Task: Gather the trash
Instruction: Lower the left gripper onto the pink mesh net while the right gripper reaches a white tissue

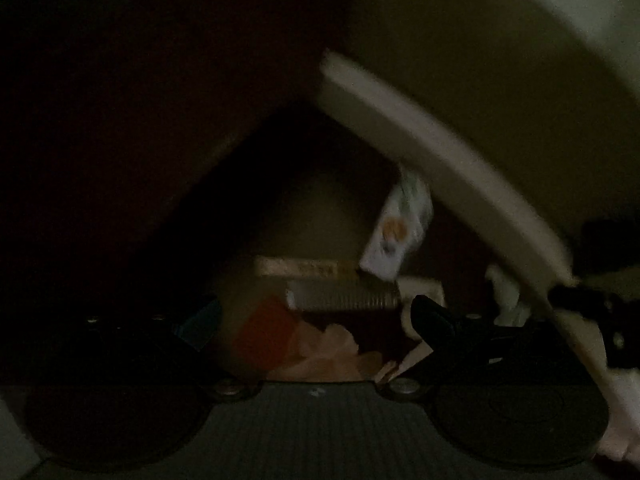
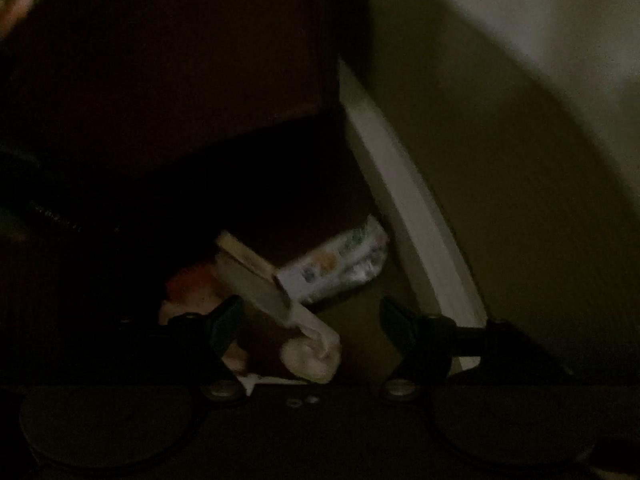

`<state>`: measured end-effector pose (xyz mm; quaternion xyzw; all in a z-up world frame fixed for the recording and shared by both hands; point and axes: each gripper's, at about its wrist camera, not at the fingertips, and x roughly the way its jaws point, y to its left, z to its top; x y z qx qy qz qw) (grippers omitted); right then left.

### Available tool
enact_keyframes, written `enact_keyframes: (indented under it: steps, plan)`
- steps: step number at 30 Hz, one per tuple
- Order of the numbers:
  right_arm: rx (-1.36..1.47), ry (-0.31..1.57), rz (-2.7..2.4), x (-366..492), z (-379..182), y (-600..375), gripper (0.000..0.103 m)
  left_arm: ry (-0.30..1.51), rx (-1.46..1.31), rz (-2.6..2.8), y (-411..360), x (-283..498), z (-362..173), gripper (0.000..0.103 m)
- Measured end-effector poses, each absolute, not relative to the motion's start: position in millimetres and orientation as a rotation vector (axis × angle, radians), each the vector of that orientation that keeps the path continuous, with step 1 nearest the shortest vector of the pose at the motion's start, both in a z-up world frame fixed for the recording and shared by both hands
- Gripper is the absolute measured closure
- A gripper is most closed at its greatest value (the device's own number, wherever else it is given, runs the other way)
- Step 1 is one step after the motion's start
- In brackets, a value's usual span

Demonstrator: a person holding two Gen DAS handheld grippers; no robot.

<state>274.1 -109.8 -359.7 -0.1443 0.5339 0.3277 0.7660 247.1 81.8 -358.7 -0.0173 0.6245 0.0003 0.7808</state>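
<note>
Trash pile being closed in on in a dark corner, nothing picked yet.

The right gripper (image 2: 310,328) is seen with fingers spread wide and empty, a crumpled tissue (image 2: 314,356) lying between them at lower centre. A printed packet (image 2: 336,264) and a flat card (image 2: 252,276) are heaped just behind it, beside the pale skirting (image 2: 404,200). The left gripper (image 1: 316,320) is also spread wide, holding nothing, with the packet (image 1: 400,232) and peach scraps (image 1: 332,352) ahead. A short advance and a closing on the tissue is likely called for next.
</note>
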Motion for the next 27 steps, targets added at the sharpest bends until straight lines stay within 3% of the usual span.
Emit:
enact_keyframes:
  steps: [5,10,24,25,27]
  plan:
    - [-0.376,1.253,0.734,275,-451,-97,0.029,1.521,0.011,-0.097,70,233,-460,0.002]
    - [-0.38,1.359,0.755,272,-512,-82,0.029,1.65,-0.028,-0.148,73,222,-523,0.002]
    - [-0.424,1.481,0.68,290,-581,-68,0.034,1.725,-0.068,-0.096,80,225,-600,0.003]
    - [-0.424,1.476,0.676,290,-581,-68,0.034,1.718,-0.067,-0.097,80,225,-600,0.005]
    - [-0.416,1.474,0.679,290,-581,-69,0.035,1.715,-0.07,-0.114,80,222,-597,0.018]
